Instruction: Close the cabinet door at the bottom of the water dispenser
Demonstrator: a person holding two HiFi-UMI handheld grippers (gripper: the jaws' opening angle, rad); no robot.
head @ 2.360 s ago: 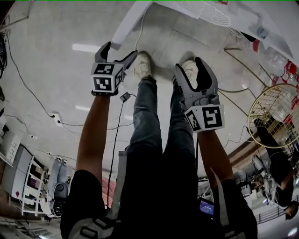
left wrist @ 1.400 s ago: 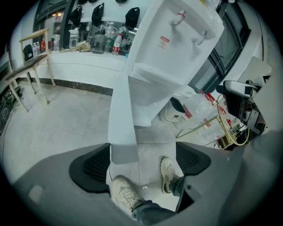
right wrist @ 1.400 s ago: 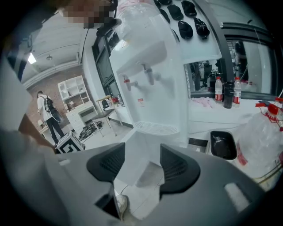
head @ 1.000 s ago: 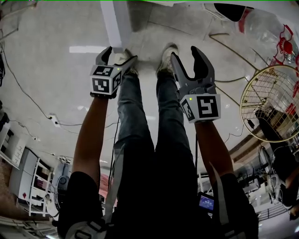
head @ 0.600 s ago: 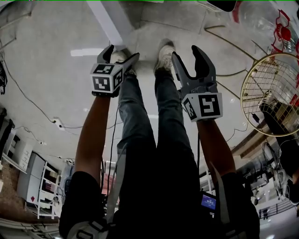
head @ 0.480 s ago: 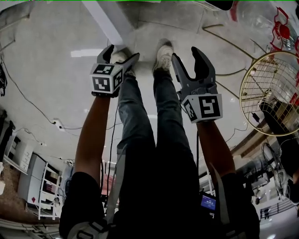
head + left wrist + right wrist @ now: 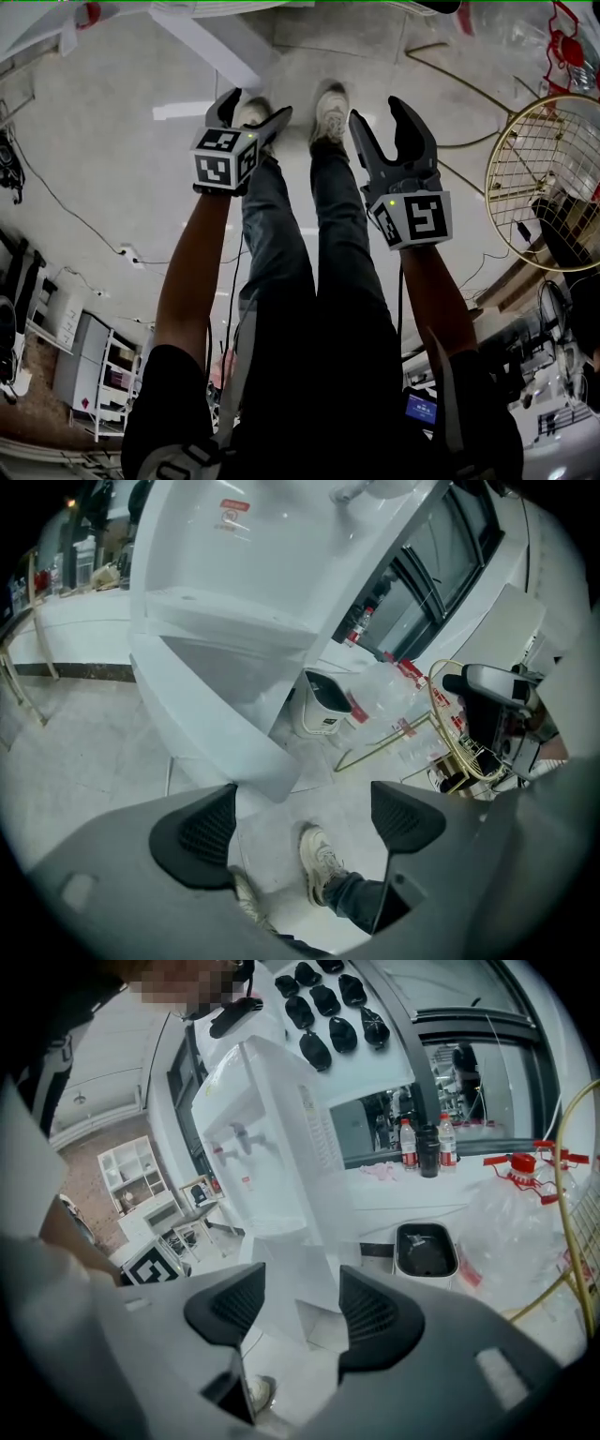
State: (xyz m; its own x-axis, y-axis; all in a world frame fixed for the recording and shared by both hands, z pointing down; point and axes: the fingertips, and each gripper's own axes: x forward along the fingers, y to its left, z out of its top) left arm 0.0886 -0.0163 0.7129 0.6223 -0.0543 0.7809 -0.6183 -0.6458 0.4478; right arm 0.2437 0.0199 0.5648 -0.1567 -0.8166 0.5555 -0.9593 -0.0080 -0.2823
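Pale, glossy floor tiles (image 7: 103, 159) fill most of the head view, crossed by a thin black cable (image 7: 70, 211), with the person's jeans and white sneakers (image 7: 330, 101) running up the middle and a gold wire basket (image 7: 548, 178) off to the right. The white water dispenser (image 7: 272, 1147) stands just ahead of the feet, and its cabinet door (image 7: 225, 738) at the bottom hangs swung out toward the person, leaving the lower compartment (image 7: 220, 658) open. A small white bin (image 7: 323, 705) and clear jugs with red caps (image 7: 525, 1171) sit on the floor beside the unit. The left claw (image 7: 255, 105) is spread with nothing between its pads, only floor and a shoe showing through the gap. The right claw (image 7: 378, 117) is likewise parted and empty, aimed at the dispenser's lower front. Neither touches the door yet. The door looks like a thin, stiff, light panel on side hinges, smooth enough that pinching its edge would likely slip. A flat push on its outer face near the free edge, far from the hinge, should swing it home easily. A firm last press may be needed for the catch, and a hard shove could rock the unit.
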